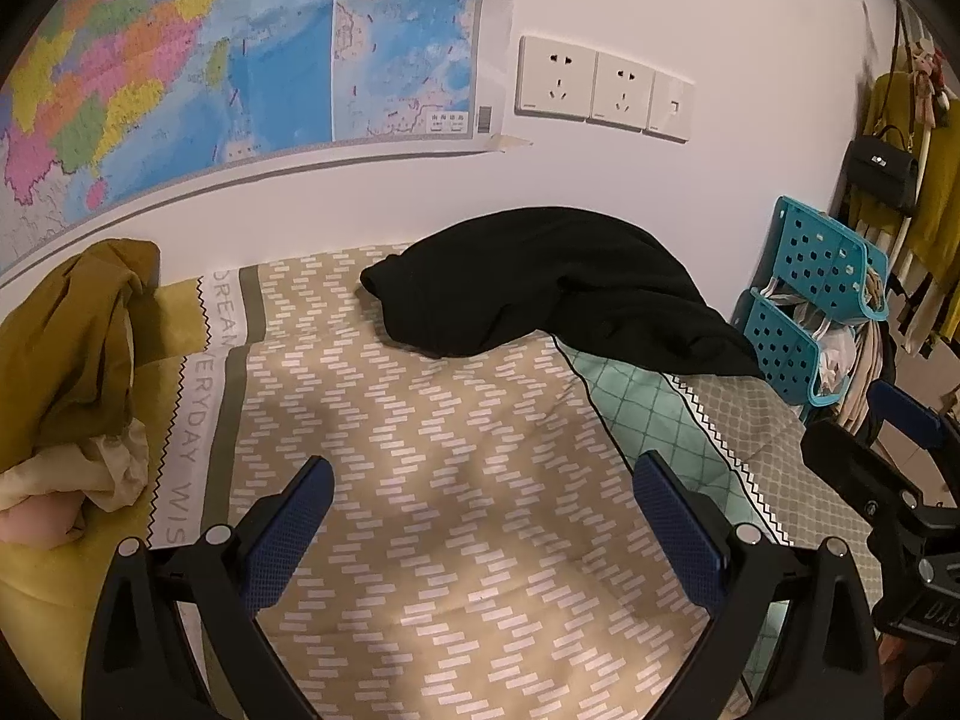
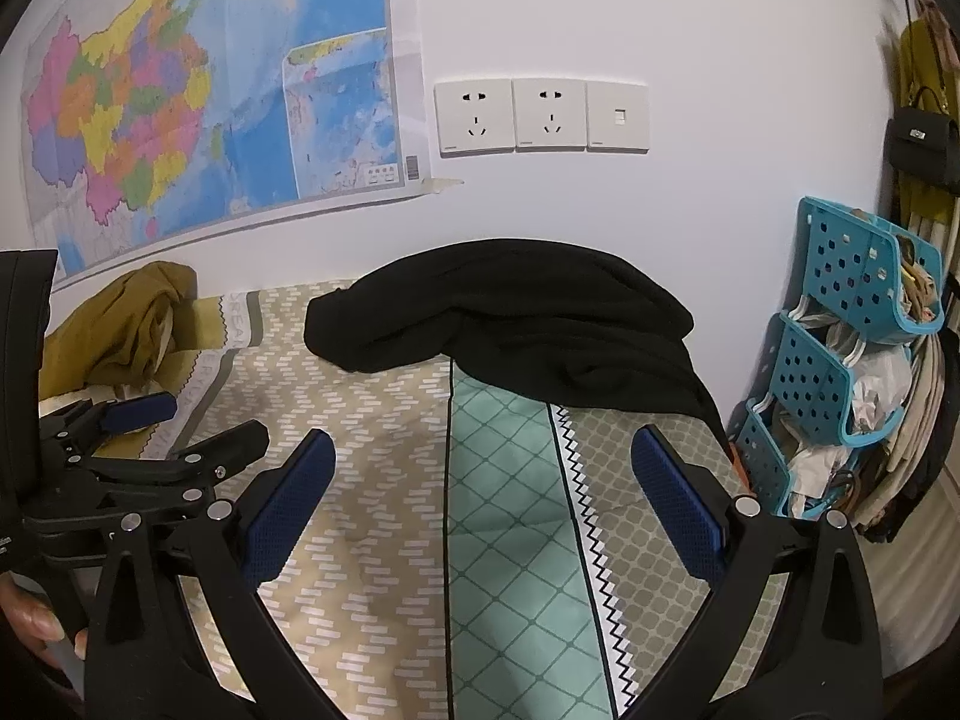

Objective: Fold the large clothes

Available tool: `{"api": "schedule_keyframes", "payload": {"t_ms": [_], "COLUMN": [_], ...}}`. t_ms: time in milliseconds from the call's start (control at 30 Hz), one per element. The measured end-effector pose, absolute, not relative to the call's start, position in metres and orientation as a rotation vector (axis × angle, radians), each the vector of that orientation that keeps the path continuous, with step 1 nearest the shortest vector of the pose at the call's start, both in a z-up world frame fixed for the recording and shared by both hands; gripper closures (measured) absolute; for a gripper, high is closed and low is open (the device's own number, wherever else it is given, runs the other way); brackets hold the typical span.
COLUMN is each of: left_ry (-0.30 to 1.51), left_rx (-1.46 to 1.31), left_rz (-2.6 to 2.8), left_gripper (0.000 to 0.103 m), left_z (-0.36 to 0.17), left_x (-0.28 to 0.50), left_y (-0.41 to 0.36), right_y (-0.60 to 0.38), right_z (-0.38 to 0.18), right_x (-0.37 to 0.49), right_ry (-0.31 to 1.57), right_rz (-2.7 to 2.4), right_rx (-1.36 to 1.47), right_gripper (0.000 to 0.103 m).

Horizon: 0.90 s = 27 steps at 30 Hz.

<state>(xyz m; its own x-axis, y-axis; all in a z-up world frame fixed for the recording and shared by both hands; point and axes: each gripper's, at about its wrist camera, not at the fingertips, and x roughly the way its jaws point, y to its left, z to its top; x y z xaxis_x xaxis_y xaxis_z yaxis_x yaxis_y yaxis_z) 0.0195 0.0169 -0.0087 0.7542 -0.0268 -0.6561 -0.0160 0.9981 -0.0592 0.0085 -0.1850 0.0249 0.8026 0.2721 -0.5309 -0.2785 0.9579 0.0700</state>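
White wall backs the bed (image 1: 456, 528), with a map (image 1: 180, 60) taped at the left and a row of sockets (image 1: 600, 87) beside it; the patterned bedspread serves as my working surface. I see the black garment (image 1: 540, 288) lying bunched at the far end of the bed against the wall, one edge trailing over the right side toward the blue basket rack (image 1: 816, 300). I judge this heap to be the item to fold, since it sits alone on the open part of the spread. A mustard-coloured pile of cloth (image 1: 72, 348) occupies the far left corner, well apart from the garment, so it does not obstruct the fold area. I hold the left gripper (image 1: 480, 525) above the near part of the bed, jaws spread wide and holding nothing. The right gripper (image 2: 480, 498) hangs alongside it in the same condition: jaws wide apart, nothing between them. Both point toward the garment, which I take as the ready stance for a two-point pickup. I judge that folding has not begun; the garment first needs spreading flat on the bare spread between the grippers and the wall.
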Motion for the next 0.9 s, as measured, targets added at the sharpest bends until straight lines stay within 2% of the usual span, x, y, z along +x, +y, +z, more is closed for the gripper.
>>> {"api": "schedule_keyframes", "payload": {"t_ms": [400, 767, 867, 900], "left_ry": [0.743, 0.809, 0.828, 0.837], "left_rx": [-0.048, -0.059, -0.06, -0.063], "left_rz": [0.126, 0.206, 0.21, 0.209], "left_gripper": [0.006, 0.006, 0.006, 0.006], "left_z": [-0.014, -0.034, -0.041, -0.044], "left_x": [0.069, 0.11, 0.116, 0.119], "left_y": [0.065, 0.11, 0.113, 0.113], "right_y": [-0.158, -0.094, -0.09, -0.089], "right_z": [0.013, -0.055, -0.068, -0.071], "right_x": [0.072, 0.201, 0.224, 0.23], "right_ry": [0.625, 0.779, 0.817, 0.817], "right_rz": [0.342, 0.346, 0.355, 0.352], "right_rx": [-0.146, -0.394, -0.381, -0.383], "right_gripper": [0.005, 0.006, 0.007, 0.01]}}
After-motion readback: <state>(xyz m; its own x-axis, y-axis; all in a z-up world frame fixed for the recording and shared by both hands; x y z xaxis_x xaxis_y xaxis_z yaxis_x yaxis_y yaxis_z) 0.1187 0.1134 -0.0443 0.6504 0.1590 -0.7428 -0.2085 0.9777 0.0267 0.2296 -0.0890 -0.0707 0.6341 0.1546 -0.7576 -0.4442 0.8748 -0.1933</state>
